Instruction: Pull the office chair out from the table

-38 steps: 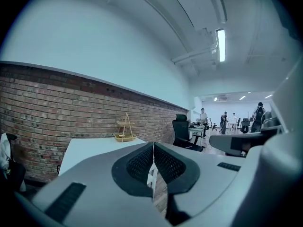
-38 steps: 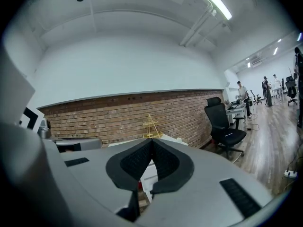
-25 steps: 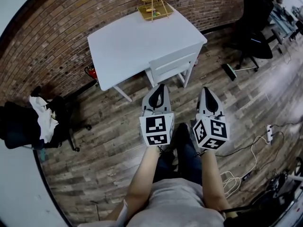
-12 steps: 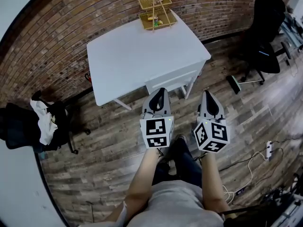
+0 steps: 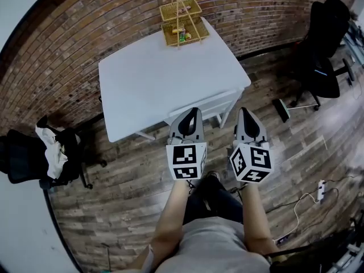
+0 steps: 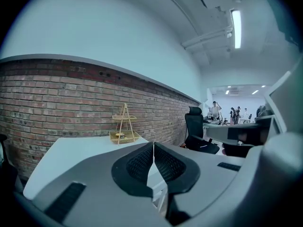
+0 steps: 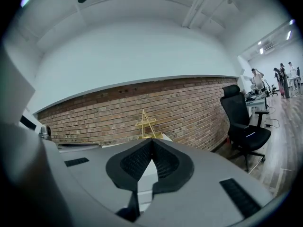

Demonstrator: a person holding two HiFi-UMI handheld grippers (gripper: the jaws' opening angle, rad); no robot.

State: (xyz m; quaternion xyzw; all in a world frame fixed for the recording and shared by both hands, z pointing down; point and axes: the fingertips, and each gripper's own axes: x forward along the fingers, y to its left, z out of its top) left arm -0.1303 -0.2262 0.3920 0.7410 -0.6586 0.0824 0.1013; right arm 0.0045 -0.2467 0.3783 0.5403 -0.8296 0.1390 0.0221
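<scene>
Walking forward has shifted the black office chair (image 5: 321, 50) toward the head view's right edge, where it stands by the brick wall (image 5: 74, 44), well apart from the white table (image 5: 165, 78); a second chair (image 5: 31, 155) draped with cloth sits off left. Left gripper (image 5: 190, 112) and right gripper (image 5: 245, 112) are both closed on nothing and aimed at the table's front edge, so I judge they may pass both chairs, and shut jaws would only bump a backrest.

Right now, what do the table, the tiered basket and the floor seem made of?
Table: probably painted wood or laminate, smooth matte white.
Basket: wicker or bamboo, open yellow weave.
Floor: wood or wood-look planks, visible grain and seams.
</scene>
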